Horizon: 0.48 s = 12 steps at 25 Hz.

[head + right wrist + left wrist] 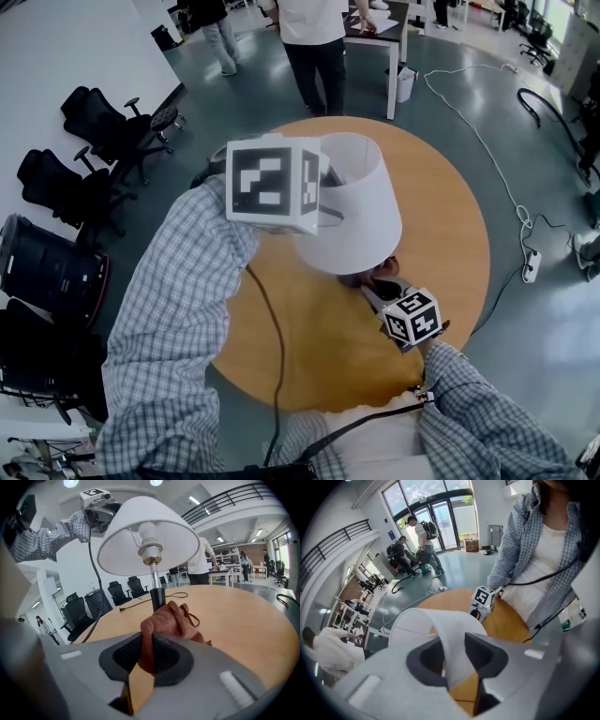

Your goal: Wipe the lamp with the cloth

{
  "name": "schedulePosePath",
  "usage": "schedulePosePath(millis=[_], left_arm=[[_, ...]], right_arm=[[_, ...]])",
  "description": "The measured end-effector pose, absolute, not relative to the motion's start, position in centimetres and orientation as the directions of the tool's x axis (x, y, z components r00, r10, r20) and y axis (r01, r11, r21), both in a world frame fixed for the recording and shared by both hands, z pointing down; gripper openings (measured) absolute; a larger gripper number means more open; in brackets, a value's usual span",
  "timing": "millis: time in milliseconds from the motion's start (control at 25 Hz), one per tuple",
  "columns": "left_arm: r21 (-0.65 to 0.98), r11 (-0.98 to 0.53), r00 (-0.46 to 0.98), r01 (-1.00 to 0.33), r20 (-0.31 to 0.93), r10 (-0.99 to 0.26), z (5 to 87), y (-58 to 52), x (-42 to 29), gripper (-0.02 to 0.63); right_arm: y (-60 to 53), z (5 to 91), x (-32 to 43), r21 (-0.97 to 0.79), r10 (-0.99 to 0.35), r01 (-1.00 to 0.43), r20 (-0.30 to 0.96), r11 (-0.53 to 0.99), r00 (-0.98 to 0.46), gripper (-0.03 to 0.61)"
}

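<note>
cloth [174, 618] pinched in right gripper [146, 651], just beside lamp stem [158, 598] — left gripper [454, 656] tight on shade rim [452, 637]

Bright, even light from tall glass doors [440, 524] and round ceiling lights [70, 483]; the glossy grey floor [450, 94] glares. Both gripper views bulge, dark-cornered; the close white lampshade [415, 623] blurs.

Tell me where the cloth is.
In the right gripper view, the brown cloth is clamped in the right gripper, just in front of the lamp's black stem, under its white shade.
</note>
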<state>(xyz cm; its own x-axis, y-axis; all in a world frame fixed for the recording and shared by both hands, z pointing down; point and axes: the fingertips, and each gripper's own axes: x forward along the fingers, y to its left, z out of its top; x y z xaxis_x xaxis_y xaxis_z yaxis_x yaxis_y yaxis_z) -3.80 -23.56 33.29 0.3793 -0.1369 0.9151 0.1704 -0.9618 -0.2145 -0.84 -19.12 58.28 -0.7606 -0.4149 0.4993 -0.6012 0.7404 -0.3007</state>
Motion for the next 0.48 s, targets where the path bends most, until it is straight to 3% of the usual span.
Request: schedulePosePath(millis=[480], left_arm=[[-0.282,-0.938,0.346,0.201,0.916,-0.201,34.2,-20.0,-2.6,0.123]], right_arm=[[-15.3,56.2,3.1,-0.324,-0.447,-0.621,0.472,0.713,-0.76,0.064]])
